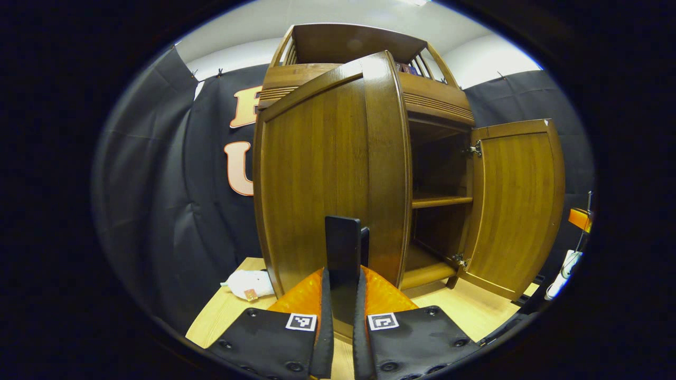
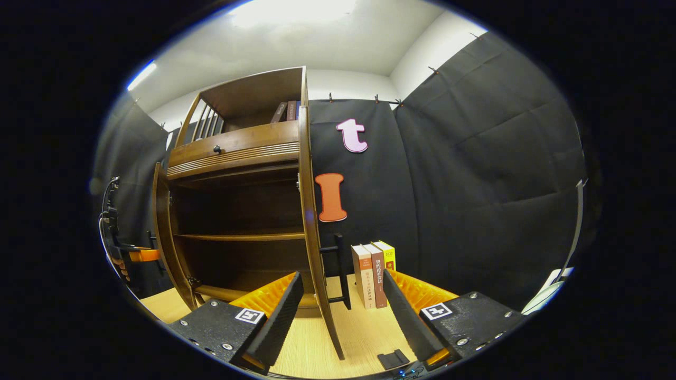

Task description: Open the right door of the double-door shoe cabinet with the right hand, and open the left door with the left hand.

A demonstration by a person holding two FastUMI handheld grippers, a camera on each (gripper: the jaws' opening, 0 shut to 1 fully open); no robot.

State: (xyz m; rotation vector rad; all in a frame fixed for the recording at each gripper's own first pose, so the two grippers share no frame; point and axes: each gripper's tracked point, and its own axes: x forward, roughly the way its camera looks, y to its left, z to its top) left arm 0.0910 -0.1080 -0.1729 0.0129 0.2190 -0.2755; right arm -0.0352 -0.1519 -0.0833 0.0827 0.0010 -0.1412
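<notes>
A: The left gripper (image 1: 343, 309) is pinching the dark bar handle (image 1: 343, 248) of the left door (image 1: 322, 184), its fingers closed tight on it, and that door is standing partly swung out from the shoe cabinet (image 1: 422, 105). What is threatening the job?

B: The handle is slim and upright, so in a careless pull the fingers are likely slipping along it, or the door is springing back on its hinges. A hard tug is also risking dragging the whole cabinet across the table (image 1: 475, 311).

A: And the right side?

B: In the right gripper view, the right gripper (image 2: 338, 303) is gaping wide and holding nothing. The right door (image 2: 311, 221) is standing edge-on between its fingers, already well open, with its own handle (image 2: 340, 272) just past the edge. A sideways drift is likely knocking a finger against that edge and pushing the door.

A: Anything crowding the doors?

B: Three upright books (image 2: 374, 274) are standing on the table near the right door's handle; swung much wider, that door is probably hitting them. A small white bundle (image 1: 248, 284) is lying on the table beside the left door's lower corner, in the way of a fuller swing. A small dark object (image 2: 393, 359) is lying on the table near the right gripper; what it is cannot be told.
</notes>
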